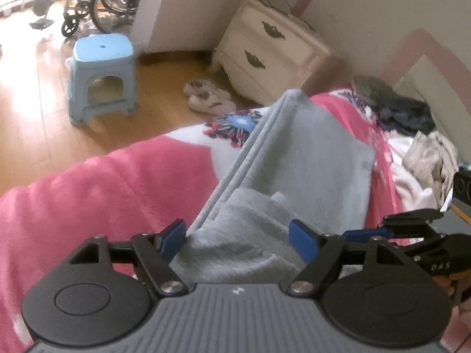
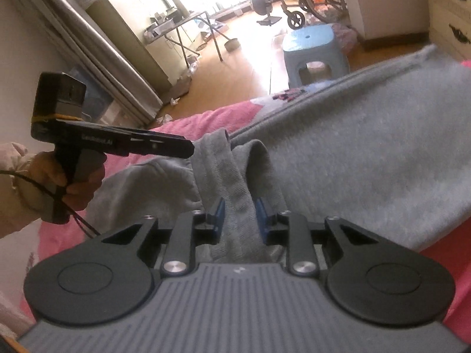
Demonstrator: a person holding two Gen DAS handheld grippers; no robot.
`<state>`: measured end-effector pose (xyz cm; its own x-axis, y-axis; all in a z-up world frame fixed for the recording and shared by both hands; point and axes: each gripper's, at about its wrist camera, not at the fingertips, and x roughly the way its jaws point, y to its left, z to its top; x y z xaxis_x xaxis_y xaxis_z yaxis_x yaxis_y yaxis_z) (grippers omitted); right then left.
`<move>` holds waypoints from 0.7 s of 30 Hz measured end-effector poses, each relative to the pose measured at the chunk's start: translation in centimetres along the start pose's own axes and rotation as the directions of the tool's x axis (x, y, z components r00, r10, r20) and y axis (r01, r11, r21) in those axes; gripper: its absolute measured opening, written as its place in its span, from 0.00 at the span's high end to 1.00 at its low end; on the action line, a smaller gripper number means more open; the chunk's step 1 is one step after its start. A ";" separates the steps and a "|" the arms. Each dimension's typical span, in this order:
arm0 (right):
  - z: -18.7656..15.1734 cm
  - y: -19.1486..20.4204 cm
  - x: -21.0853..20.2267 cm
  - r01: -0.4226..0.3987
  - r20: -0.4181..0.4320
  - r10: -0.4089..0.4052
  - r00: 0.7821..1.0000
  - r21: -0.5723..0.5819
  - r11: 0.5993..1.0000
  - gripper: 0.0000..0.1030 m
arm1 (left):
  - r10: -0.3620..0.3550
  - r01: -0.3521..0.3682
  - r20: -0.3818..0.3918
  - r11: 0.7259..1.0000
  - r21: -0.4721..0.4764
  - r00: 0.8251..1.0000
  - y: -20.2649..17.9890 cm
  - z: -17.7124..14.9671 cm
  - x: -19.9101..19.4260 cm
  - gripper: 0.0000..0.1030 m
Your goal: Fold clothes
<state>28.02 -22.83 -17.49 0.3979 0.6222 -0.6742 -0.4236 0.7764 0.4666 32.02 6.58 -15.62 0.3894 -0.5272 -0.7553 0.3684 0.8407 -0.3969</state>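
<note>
Left wrist view. Nearest: left gripper (image 1: 238, 238), blue pads spread wide, a bunched fold of the grey garment (image 1: 309, 153) lying between them but not pinched (pads stand clear of the cloth on both sides). Beyond, garment stretched out over the pink blanket (image 1: 103, 194), one long doubled edge running away toward the far corner. Right gripper (image 1: 391, 229) visible at the right edge, low against the cloth.

Risk, as judged: with the left spread this wide, nothing on that side pins the bunch; any pull from the other side could drag the layers askew or undo the doubled edge. Fleecy blanket likely to snag and ruck beneath.

Room: bed with flowered patch (image 1: 235, 126), heap of other clothes (image 1: 418, 147) near the head, cream nightstand (image 1: 270, 50), white shoes (image 1: 206, 97) and blue stool (image 1: 101, 73) on wood floor, wheelchair (image 1: 109, 0) far back.

Right wrist view. Nearest: right gripper (image 2: 238, 220), pads drawn narrow about a ribbed band of the garment (image 2: 368, 147); appears clamped on it, though contact on the right pad is not fully certain. Left gripper (image 2: 176, 147) seen side-on, held in a hand (image 2: 73, 182), tip at the cloth's bunched end.

Risk: thin grip on a thick rib could slip once tension comes on.

Room: same stool (image 2: 315, 50), folding table (image 2: 188, 26), bright doorway glare.
</note>
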 end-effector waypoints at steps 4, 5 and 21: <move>-0.3 -0.2 0.5 -0.008 -0.022 0.008 1.000 0.012 1.000 0.67 | -0.007 0.008 -0.004 1.000 0.017 1.000 -0.3 0.2 -0.1 0.46; -0.4 -0.1 0.6 -0.013 -0.025 0.014 1.000 0.012 1.000 0.67 | -0.009 0.009 -0.002 0.999 0.030 1.000 -0.5 0.2 -0.2 0.47; -1.2 1.4 -0.9 0.017 -0.005 -0.017 1.000 0.003 1.000 0.88 | 0.013 -0.025 0.077 0.988 0.154 0.997 -1.9 -0.3 -2.2 0.85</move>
<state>26.06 -22.45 -16.89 0.4013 0.6085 -0.6846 -0.4142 0.7872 0.4569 30.23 6.20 -13.32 0.4579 -0.5244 -0.7179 0.4845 0.8243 -0.2930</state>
